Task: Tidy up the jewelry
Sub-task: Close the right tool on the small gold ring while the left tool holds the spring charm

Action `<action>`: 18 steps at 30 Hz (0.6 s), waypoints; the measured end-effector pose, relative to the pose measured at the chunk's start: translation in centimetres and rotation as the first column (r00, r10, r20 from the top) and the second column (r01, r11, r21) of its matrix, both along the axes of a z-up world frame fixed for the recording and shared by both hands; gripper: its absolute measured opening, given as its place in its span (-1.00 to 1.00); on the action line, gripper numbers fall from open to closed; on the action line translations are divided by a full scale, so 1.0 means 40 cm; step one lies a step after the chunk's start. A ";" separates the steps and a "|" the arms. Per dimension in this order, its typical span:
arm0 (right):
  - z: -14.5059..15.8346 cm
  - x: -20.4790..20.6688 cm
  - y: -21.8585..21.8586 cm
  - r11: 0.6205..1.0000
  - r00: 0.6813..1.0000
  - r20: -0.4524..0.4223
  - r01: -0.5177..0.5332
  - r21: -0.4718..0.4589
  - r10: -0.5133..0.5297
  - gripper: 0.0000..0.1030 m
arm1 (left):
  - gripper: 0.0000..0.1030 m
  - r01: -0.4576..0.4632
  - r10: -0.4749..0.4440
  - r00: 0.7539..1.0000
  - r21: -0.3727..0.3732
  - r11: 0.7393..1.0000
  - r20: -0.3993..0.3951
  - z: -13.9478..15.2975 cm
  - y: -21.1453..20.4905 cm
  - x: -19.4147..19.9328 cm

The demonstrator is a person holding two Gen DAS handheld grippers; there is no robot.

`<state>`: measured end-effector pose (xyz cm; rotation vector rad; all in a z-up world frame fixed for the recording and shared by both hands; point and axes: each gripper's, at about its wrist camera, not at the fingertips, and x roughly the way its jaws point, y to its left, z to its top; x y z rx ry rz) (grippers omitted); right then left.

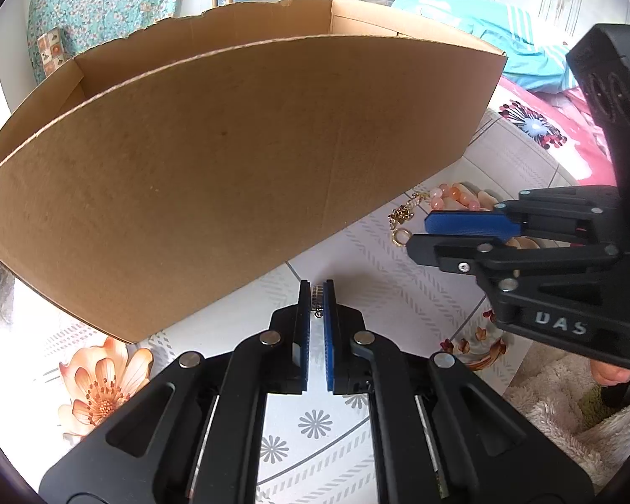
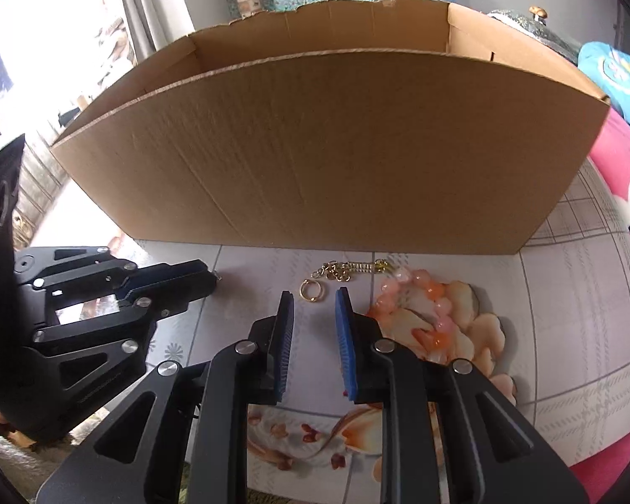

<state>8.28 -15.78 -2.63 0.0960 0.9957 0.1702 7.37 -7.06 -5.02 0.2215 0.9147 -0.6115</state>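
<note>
Left gripper pinches a small silvery trinket, ready for the cardboard box; right gripper, jaws apart and empty, aims at the gold ring.

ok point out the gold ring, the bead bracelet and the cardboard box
gold ring (image 2: 312,292): right wrist view, on its lower rim
bead bracelet (image 2: 432,292): right wrist view, on an orange bead
cardboard box (image 2: 336,151): right wrist view, middle of its near wall

Two wrist cams, angled down, close to tabletop, both share cardboard box, prob. same chain
</note>
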 end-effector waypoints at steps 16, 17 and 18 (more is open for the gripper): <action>0.001 0.000 0.032 0.995 0.998 0.026 -0.057 -0.083 0.060 -0.63 | -0.91 0.004 -0.004 1.000 -0.016 1.000 -0.005 0.001 0.019 0.001; 0.001 -0.002 0.027 0.995 0.998 0.027 -0.054 -0.083 0.056 -0.70 | -0.91 0.004 -0.005 1.000 -0.018 1.000 -0.005 0.002 0.021 0.001; 0.002 -0.009 0.019 0.996 0.998 0.026 -0.053 -0.079 0.055 -0.79 | -0.91 0.004 -0.004 1.000 -0.020 1.000 -0.006 0.002 0.022 0.001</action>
